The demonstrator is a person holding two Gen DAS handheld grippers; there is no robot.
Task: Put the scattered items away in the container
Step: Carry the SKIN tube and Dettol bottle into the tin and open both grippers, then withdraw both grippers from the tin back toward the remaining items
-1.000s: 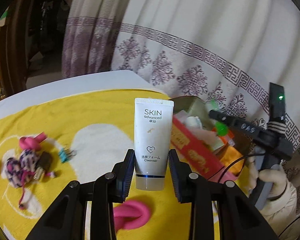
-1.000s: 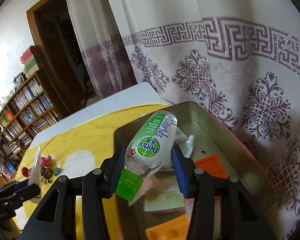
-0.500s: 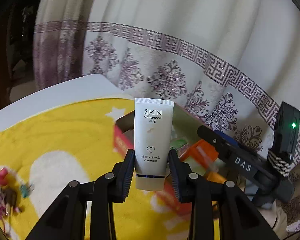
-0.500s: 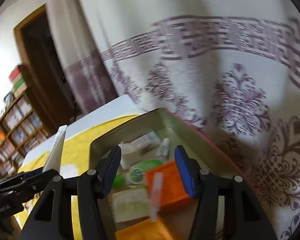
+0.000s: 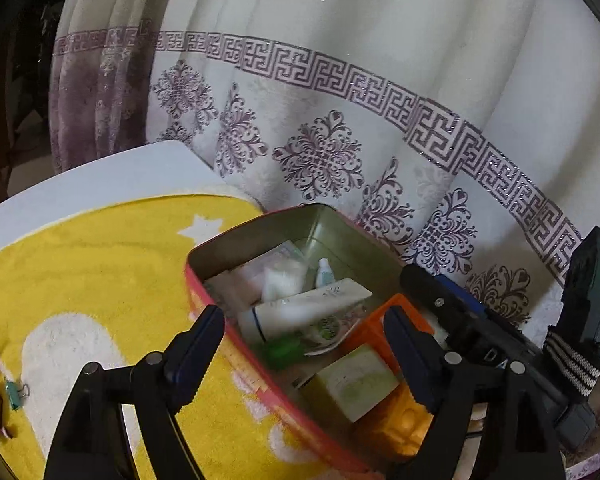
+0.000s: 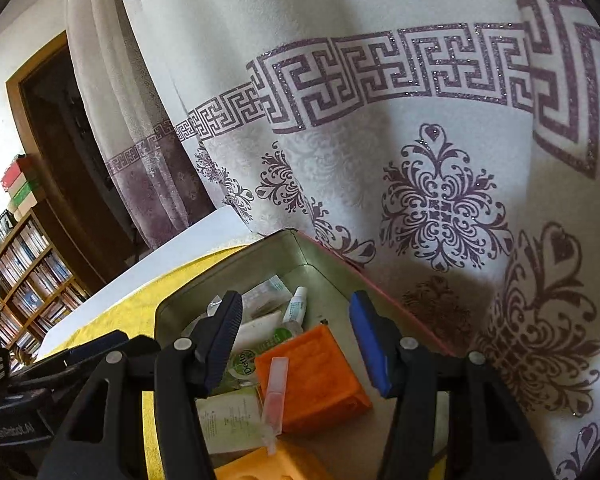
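A red tin box (image 5: 236,344) with a metal inside (image 6: 324,280) stands on the yellow towel. In it lie the white cleanser tube (image 5: 304,312), the Dettol bottle with a green cap (image 5: 284,350), an orange box (image 6: 312,372), a pale green box (image 5: 356,380) and a small white bottle (image 6: 294,310). My left gripper (image 5: 304,340) is open and empty above the tin. My right gripper (image 6: 296,340) is open and empty over the tin; it also shows in the left wrist view (image 5: 480,320).
The yellow towel (image 5: 80,264) covers a white table (image 5: 100,176). A green binder clip (image 5: 14,392) and other small items lie at the left edge. A patterned curtain (image 5: 340,120) hangs right behind the tin. A bookshelf (image 6: 28,292) stands far left.
My left gripper moved over the tin and opened, and the cleanser tube now lies inside. My right gripper released the Dettol bottle into the tin earlier and stays open.
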